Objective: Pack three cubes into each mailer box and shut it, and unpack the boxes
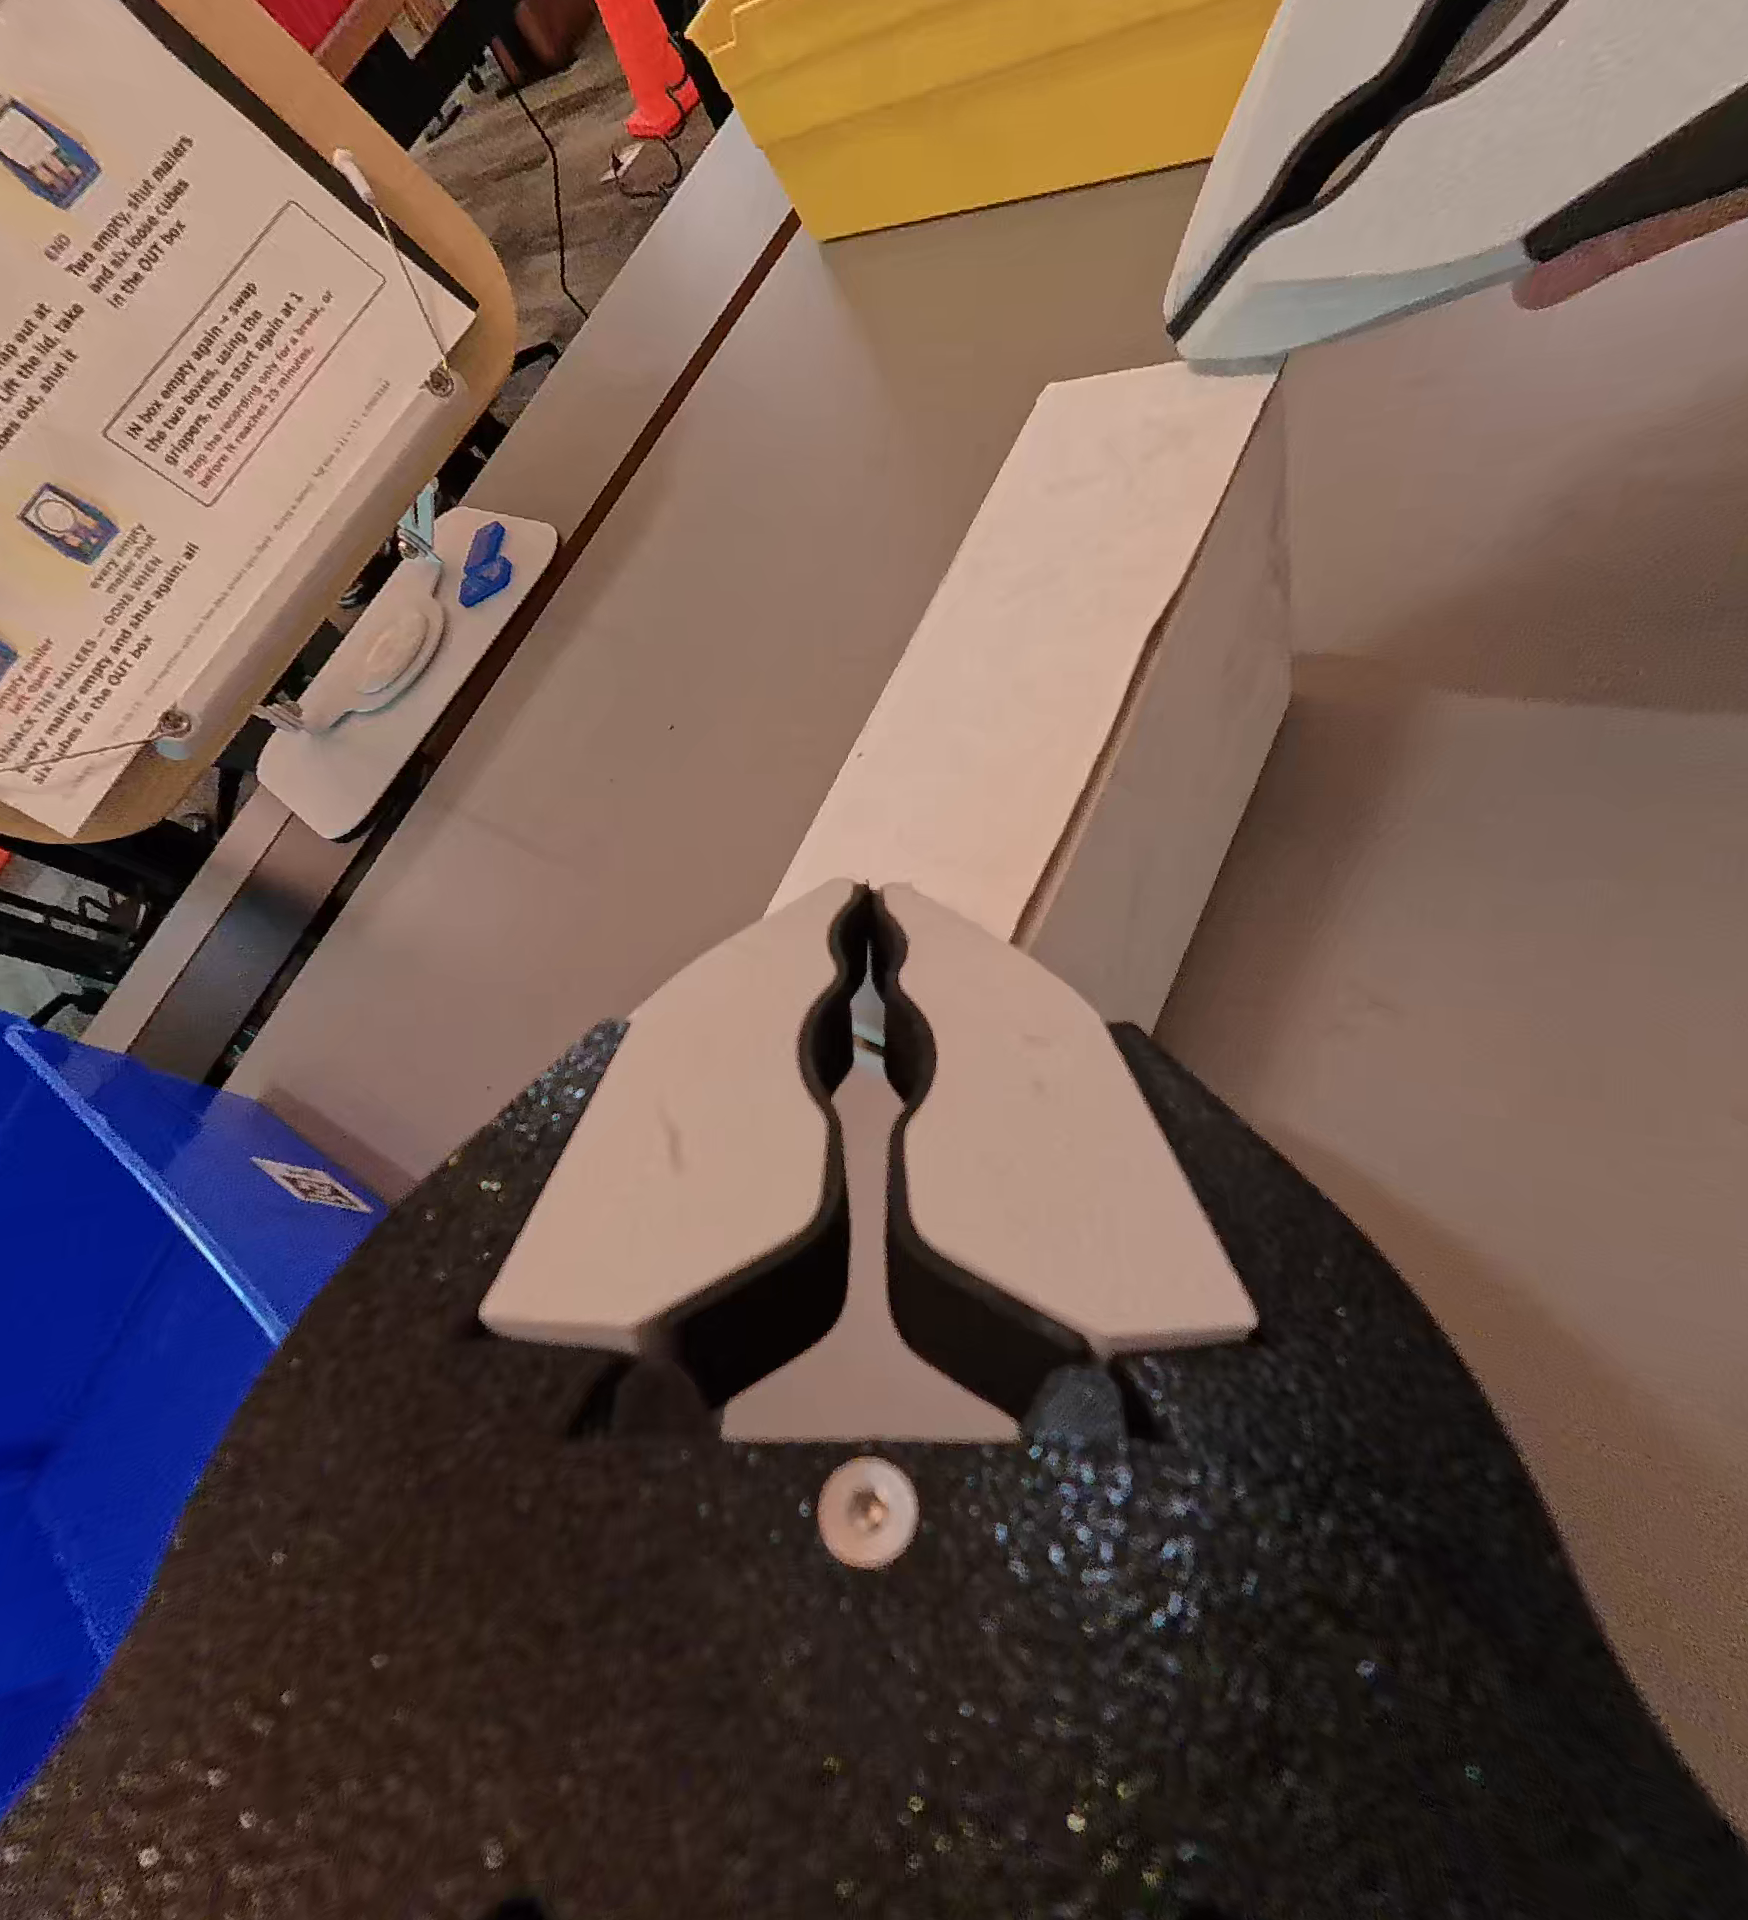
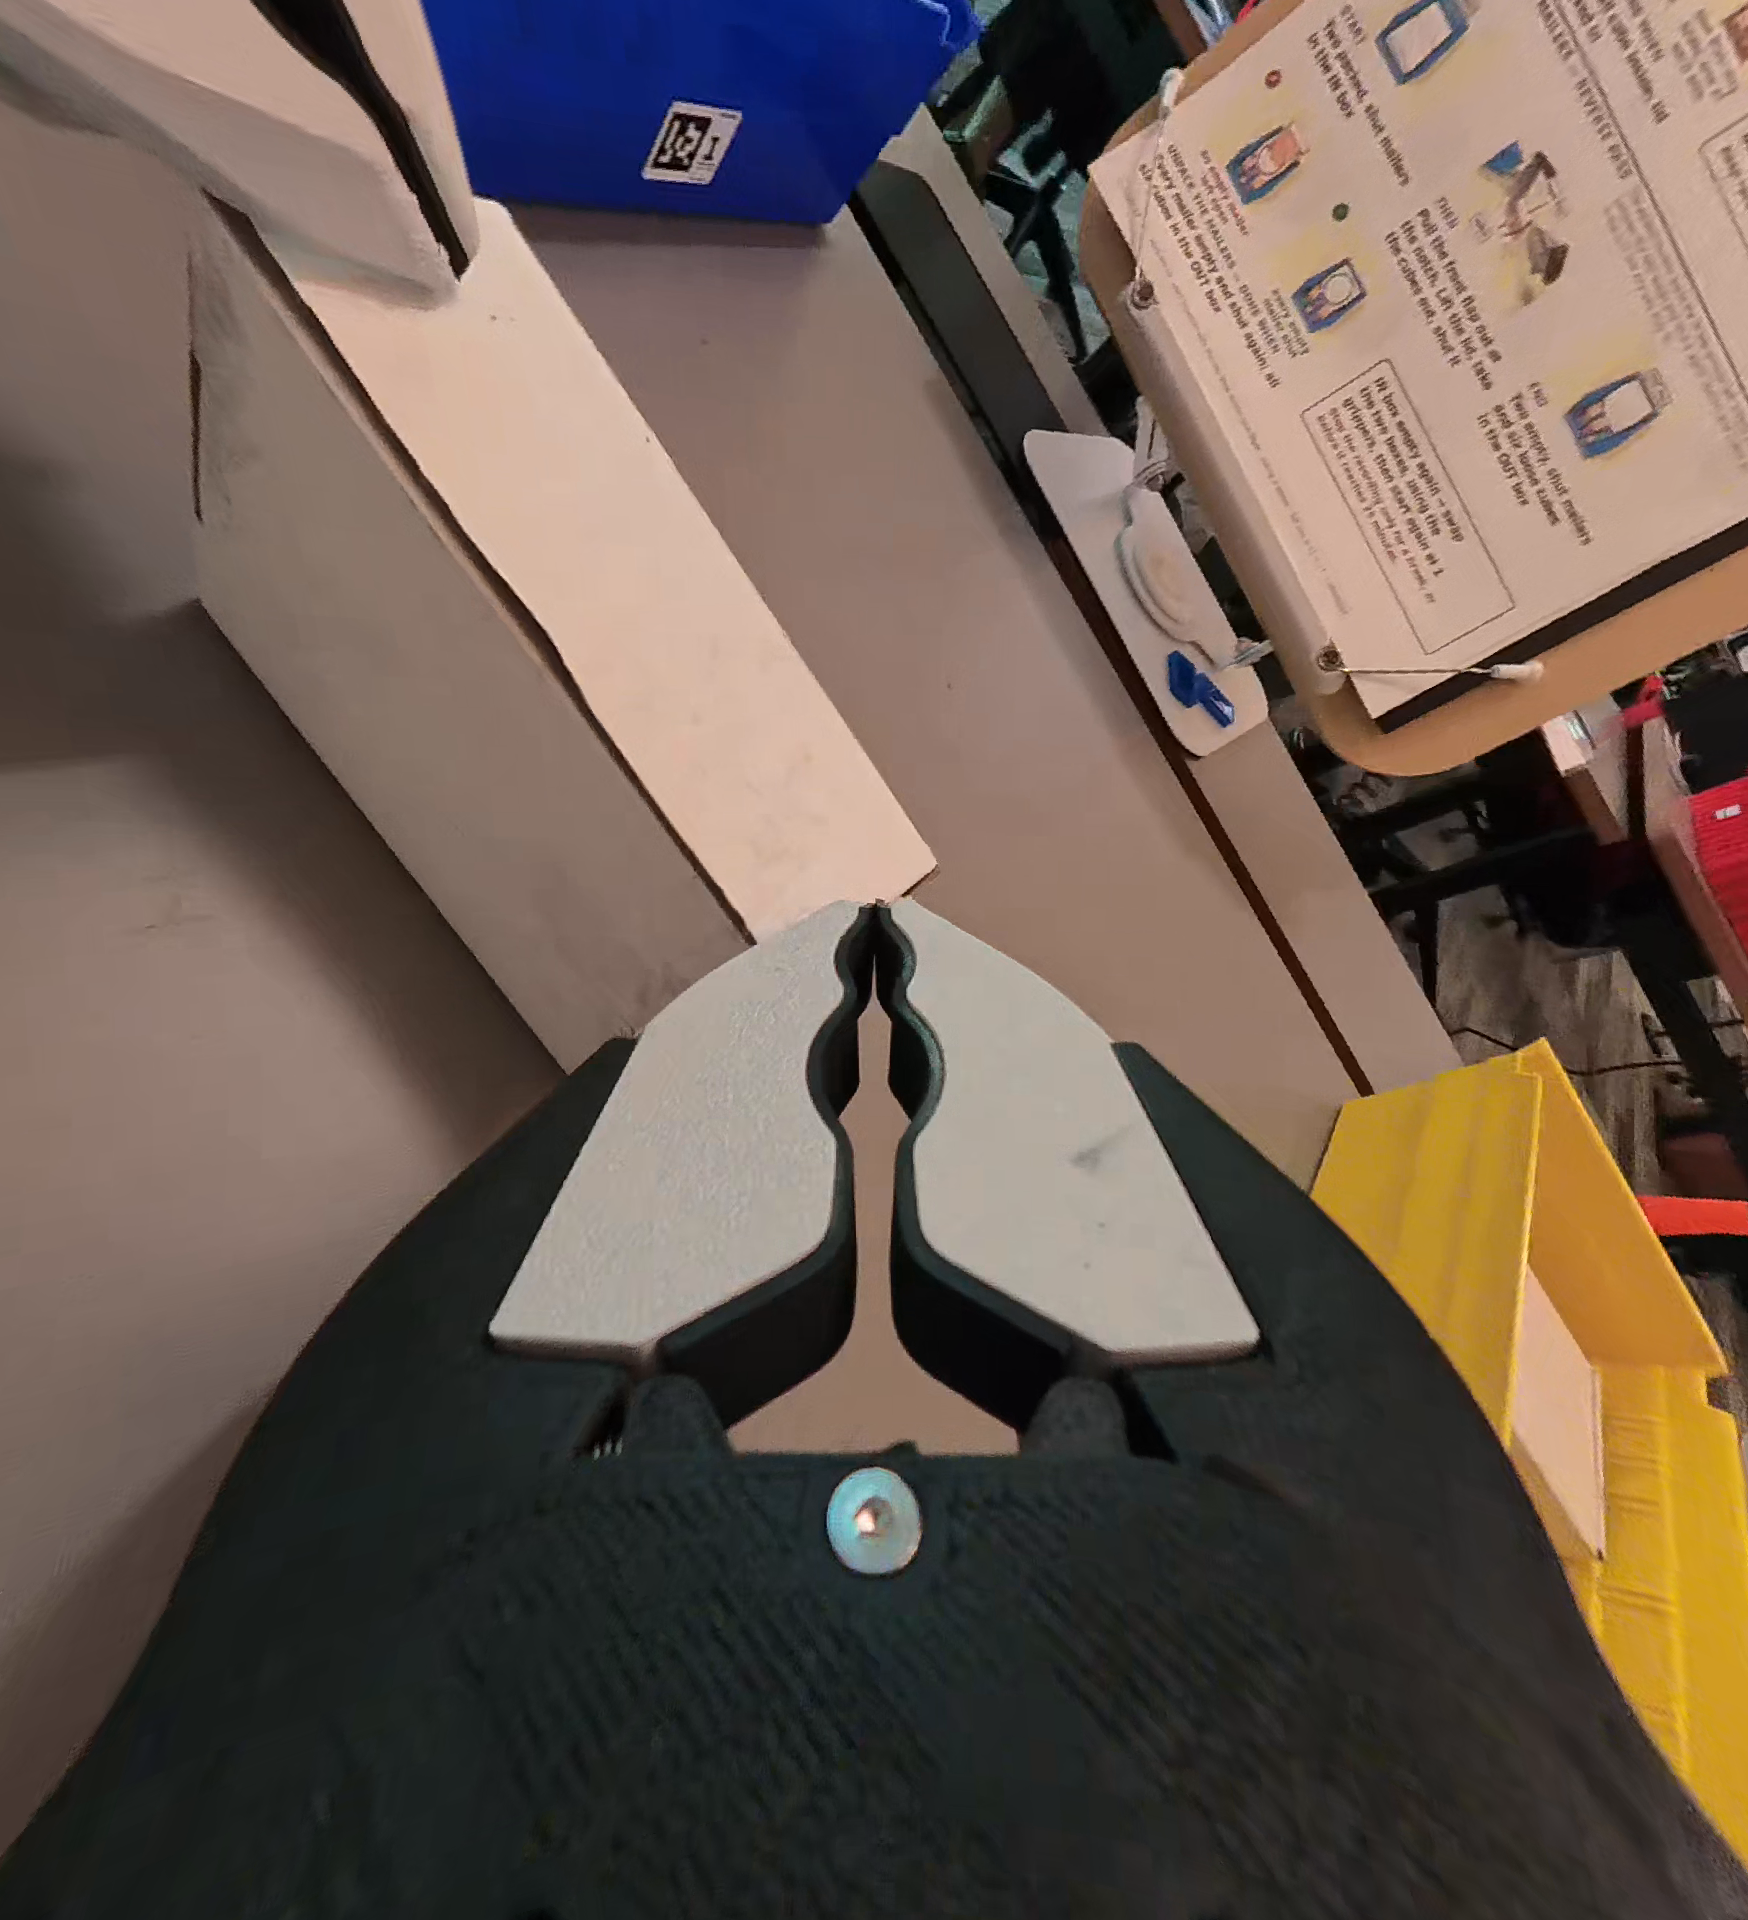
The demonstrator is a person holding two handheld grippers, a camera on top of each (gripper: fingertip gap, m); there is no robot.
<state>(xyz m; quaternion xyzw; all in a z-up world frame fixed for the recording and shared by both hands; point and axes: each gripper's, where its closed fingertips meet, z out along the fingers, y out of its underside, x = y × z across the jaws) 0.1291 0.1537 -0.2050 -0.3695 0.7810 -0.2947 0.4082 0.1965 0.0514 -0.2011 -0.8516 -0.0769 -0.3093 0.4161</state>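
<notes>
A white mailer box [image 1: 1046,644] lies shut on the grey table, long side running between my two grippers. My left gripper [image 1: 870,889] is shut with nothing between its fingers, its tips at the near end of the box's top. My right gripper [image 2: 878,908] is shut and empty, its tips at the opposite end of the same box [image 2: 579,582]. Each gripper shows in the other's view, the right gripper [image 1: 1358,156] and the left gripper [image 2: 382,145], over the far end of the box. I cannot tell whether the tips touch the lid. No cubes are in view.
A blue bin [image 1: 70,1351] stands beside my left gripper and shows in the right wrist view [image 2: 683,94]. A yellow bin [image 1: 953,114] stands at the other end [image 2: 1535,1299], with a pale flat thing in it. A printed sheet on a board [image 1: 122,416] hangs past the table edge. About 12 cm separates my left fingertips from my right.
</notes>
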